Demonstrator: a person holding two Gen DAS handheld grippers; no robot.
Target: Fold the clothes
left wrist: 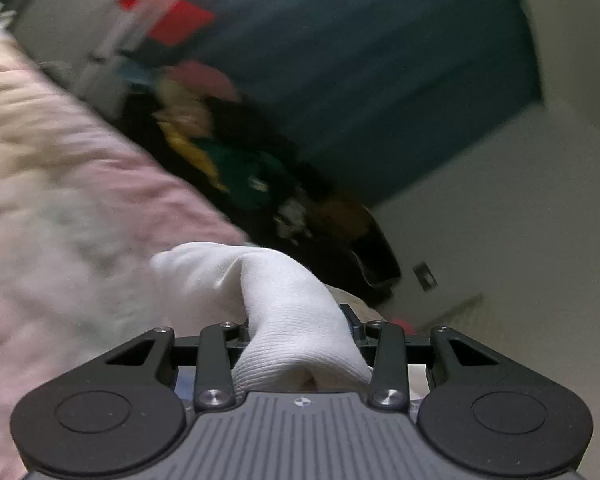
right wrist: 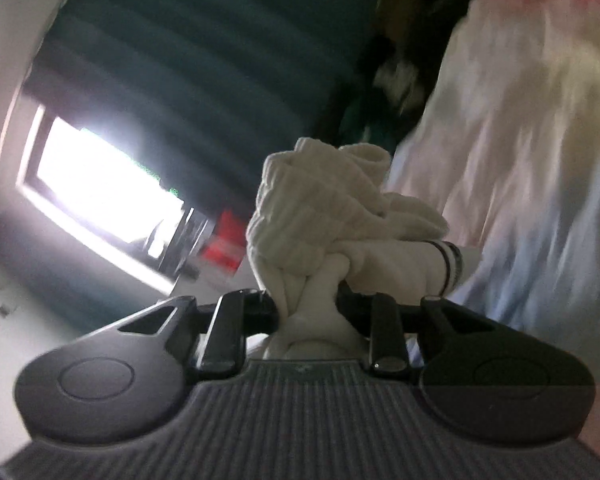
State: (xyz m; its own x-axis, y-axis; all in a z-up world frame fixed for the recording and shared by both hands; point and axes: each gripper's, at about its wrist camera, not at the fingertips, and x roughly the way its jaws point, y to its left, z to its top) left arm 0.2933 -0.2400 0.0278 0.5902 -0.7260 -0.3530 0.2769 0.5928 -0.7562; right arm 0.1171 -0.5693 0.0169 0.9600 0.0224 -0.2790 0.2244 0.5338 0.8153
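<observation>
In the left wrist view, our left gripper (left wrist: 300,332) is clamped on a white sock (left wrist: 268,300). Its jaws stand partly closed with the ribbed knit bunched between them, and the loose end flops toward ten o'clock. Behind the sock, from nine to eleven o'clock, lies a pink bedspread (left wrist: 80,184), heavily blurred. At twelve o'clock a dark heap of clothes (left wrist: 236,160) shows yellow, green and pink pieces. A teal curtain (left wrist: 380,80) fills one o'clock, and a pale wall (left wrist: 520,220) sits at three o'clock.

In the right wrist view, our right gripper (right wrist: 308,304) pinches a cream sock bundle (right wrist: 324,216), jaws drawn in narrowly on the twisted cloth. The bundle rises toward twelve o'clock, and a cuff with dark stripes (right wrist: 448,264) sticks out at two o'clock. The bedspread (right wrist: 520,140) spreads from one to three o'clock, a bright window (right wrist: 108,184) glares at nine o'clock, and the curtain (right wrist: 220,60) hangs at eleven o'clock. We cannot tell whether the two grippers hold the same sock or a pair.
</observation>
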